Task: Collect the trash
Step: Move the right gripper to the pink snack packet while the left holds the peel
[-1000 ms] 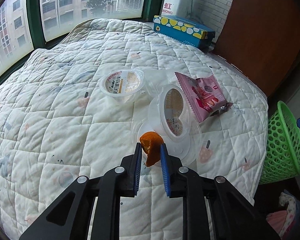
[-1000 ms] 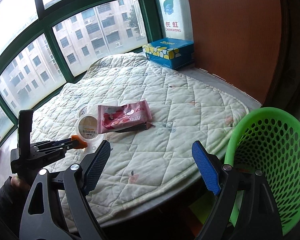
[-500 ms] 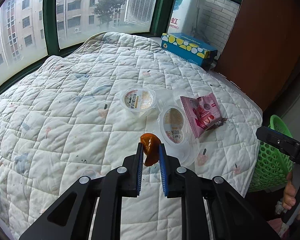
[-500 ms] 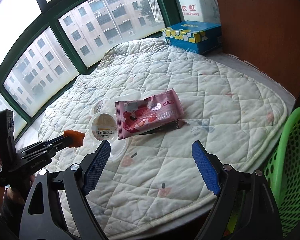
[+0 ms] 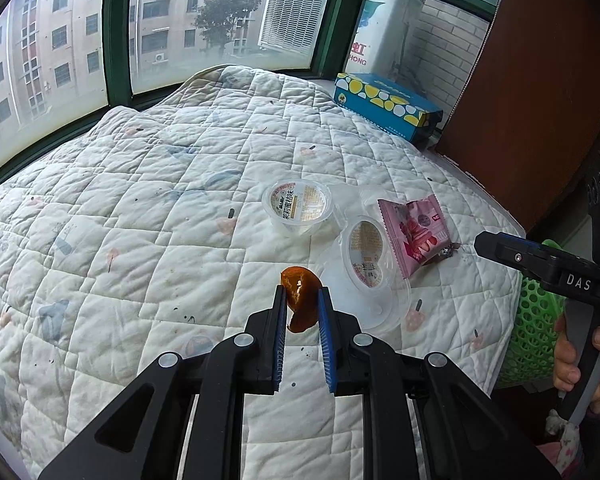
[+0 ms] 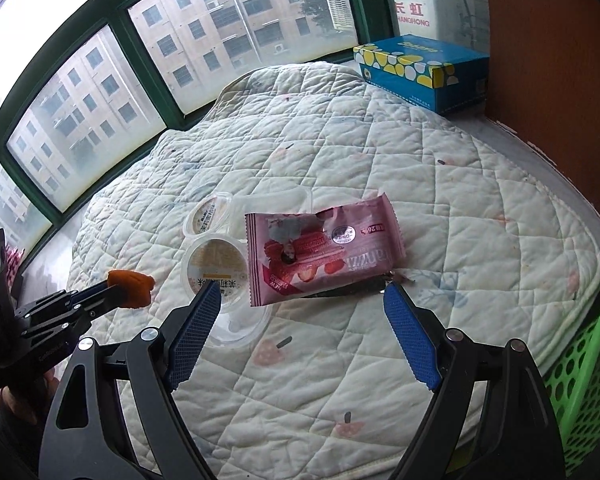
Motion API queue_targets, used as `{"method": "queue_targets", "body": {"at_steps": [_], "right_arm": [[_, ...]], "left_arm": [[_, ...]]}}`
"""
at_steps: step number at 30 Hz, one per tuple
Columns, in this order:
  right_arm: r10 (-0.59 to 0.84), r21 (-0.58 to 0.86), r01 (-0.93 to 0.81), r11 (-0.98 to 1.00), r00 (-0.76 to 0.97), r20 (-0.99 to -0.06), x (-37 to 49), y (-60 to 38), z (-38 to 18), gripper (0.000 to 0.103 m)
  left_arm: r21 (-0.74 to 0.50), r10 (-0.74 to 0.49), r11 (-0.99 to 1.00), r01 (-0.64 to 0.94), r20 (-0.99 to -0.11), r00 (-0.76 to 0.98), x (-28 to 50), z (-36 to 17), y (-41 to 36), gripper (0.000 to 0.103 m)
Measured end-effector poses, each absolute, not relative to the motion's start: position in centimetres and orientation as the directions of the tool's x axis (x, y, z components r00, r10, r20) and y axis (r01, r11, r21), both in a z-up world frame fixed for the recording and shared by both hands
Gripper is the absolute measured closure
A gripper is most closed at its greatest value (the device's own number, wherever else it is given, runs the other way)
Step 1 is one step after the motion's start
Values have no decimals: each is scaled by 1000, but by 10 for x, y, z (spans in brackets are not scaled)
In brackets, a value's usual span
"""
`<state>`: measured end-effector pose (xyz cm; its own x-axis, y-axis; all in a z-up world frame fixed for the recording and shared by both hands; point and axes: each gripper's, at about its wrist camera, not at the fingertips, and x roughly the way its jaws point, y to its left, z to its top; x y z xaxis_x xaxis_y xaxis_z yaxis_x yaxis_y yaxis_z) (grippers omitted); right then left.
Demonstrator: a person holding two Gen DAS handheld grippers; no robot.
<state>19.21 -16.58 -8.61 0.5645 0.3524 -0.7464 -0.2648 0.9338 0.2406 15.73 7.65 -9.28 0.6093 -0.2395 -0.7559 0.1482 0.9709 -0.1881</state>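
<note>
My left gripper (image 5: 302, 294) is shut on a piece of orange peel (image 5: 300, 300) and holds it above the quilt, just left of the cups. The right wrist view shows that peel (image 6: 132, 284) at the left. A pink snack wrapper (image 6: 324, 248) lies on the quilt, leaning on a clear plastic cup (image 6: 216, 268). A second clear cup (image 6: 208, 216) stands behind it. My right gripper (image 6: 302, 294) is open, hovering just in front of the wrapper with nothing between its fingers. A green basket (image 6: 588, 360) stands at the quilt's right edge.
A white quilted cover (image 5: 140, 220) spreads over the platform under the windows. A blue and yellow tissue box (image 5: 384, 104) sits at the far right corner beside a brown wooden panel (image 5: 540, 80). A hand (image 5: 580, 360) holds the right gripper's handle near the basket (image 5: 536, 328).
My left gripper has lifted and drawn back from the cups with the peel. My right gripper has swung left from over the basket to in front of the pink wrapper.
</note>
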Motion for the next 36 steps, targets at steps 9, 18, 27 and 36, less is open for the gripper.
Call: {"method": "queue_targets", "body": {"at_steps": [9,18,27,36], "right_arm": [[345,105,-433,895,525,-778,203,-155,-88,20],[319,-115,-727,677,430,-844,214,-128,-102,13],[243,-318,-886,337,408,-880,225,-101,-132,9],[220,-276,-936,219,322,-921,258,-89,-164,9]], "left_arm": [[-192,-233,972,132,-765,601,162,-96,82,88],[-202,-221,974,98,-781,584,170,-102,86,88],[-201,-195,978,54,-796,574,171,-102,90,88],[-205,-179,979,15,-815,550,178,-109,92,88]]}}
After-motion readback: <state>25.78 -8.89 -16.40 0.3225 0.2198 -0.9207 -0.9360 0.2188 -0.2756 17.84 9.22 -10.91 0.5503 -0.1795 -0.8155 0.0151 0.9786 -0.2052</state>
